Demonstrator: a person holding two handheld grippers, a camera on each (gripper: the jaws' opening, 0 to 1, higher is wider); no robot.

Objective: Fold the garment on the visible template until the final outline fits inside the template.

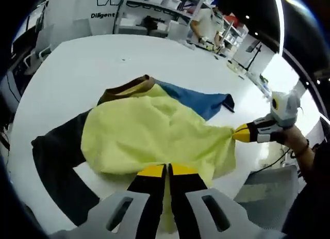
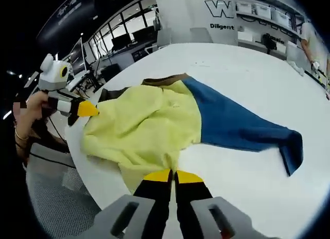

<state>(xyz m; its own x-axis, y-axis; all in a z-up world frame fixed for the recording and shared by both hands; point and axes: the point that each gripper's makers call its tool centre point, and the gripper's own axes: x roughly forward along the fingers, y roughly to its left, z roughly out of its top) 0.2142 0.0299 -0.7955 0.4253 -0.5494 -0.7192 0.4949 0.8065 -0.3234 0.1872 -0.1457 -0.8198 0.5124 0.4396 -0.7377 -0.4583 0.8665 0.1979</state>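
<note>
Both grippers, left [image 1: 167,170] and right [image 2: 173,176], have their fingers pinching the yellow edge of a garment [image 1: 154,133] spread across the white counter [image 1: 93,68].

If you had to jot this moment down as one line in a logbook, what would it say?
left gripper: shut on garment | right gripper: shut on garment | garment: yellow panel held at two edges, blue sleeve flat on white table

- The right gripper [image 2: 172,175] is pinching the near hem of the yellow garment [image 2: 147,128], jaws closed on the cloth.
- The left gripper [image 2: 88,109] is gripping its far corner.
- A blue sleeve [image 2: 237,128] is lying spread across the white table [image 2: 268,74].
</note>
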